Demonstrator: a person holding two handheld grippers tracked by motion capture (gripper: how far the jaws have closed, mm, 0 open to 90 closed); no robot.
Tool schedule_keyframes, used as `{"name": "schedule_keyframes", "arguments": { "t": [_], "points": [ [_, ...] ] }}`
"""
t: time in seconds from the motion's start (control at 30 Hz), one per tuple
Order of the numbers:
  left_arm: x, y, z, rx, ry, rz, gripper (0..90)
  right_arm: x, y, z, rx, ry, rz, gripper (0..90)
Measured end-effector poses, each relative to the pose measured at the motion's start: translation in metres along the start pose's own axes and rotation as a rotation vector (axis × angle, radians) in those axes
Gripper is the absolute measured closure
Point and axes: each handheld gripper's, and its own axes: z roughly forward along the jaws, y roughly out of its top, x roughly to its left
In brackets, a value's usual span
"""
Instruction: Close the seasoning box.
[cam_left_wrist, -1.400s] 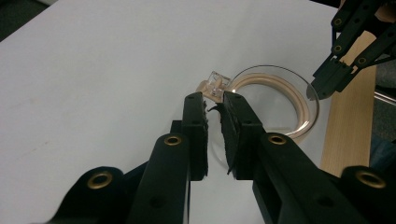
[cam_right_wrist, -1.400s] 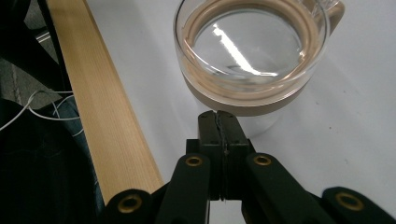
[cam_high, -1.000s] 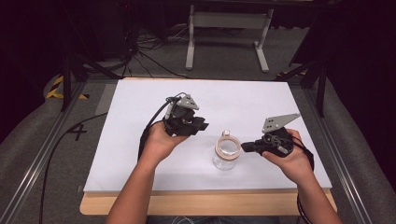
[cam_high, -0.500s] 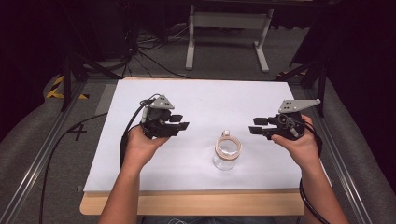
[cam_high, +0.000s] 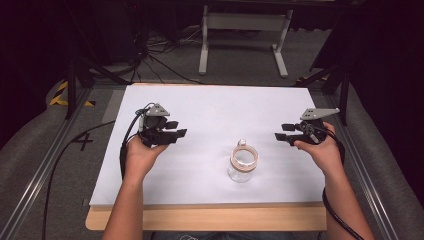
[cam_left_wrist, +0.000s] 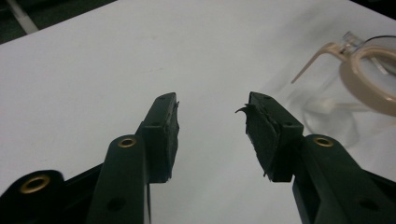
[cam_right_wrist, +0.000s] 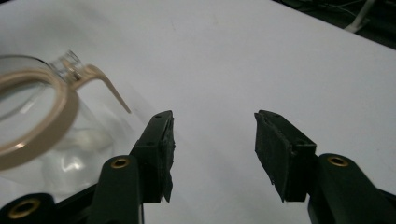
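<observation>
A clear glass jar (cam_high: 242, 164) with a tan rim stands on the white table (cam_high: 210, 110), between both sets of jaws and well apart from each. The left gripper (cam_high: 176, 129) and right gripper (cam_high: 280, 132) are both spread wide, holding nothing.

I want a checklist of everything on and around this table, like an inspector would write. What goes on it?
Surface: white sheet on a wooden table, no marks seen.
Job's things: one clear glass jar with a tan rim, upright, standing alone between the hands.
Clutter: nothing seen.
Grippers: left claw held above the sheet, jaws apart, nothing between them; right claw the same. Neither touches the jar.
Cables: a black cable loops from the left claw; another runs down by the right forearm.
Surroundings: grey floor with loose cables, a white stand, yellow-black tape, dark background.
</observation>
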Motion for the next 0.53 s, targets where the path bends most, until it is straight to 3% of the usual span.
{"name": "schedule_keyframes", "arguments": {
  "t": [0.27,0.4,0.53],
  "points": [
    [0.019,-0.018,0.017,0.043,0.013,-0.020,50.9,-0.020,-0.026,0.026,0.076,-0.019,0.028,46.6],
    [0.022,-0.021,0.019,0.055,0.001,-0.043,49.8,-0.023,-0.033,0.033,0.102,-0.020,0.029,46.4],
    [0.021,-0.020,0.020,0.039,-0.003,-0.042,48.1,-0.024,-0.036,0.037,0.111,-0.007,0.040,46.4]
  ]
}}
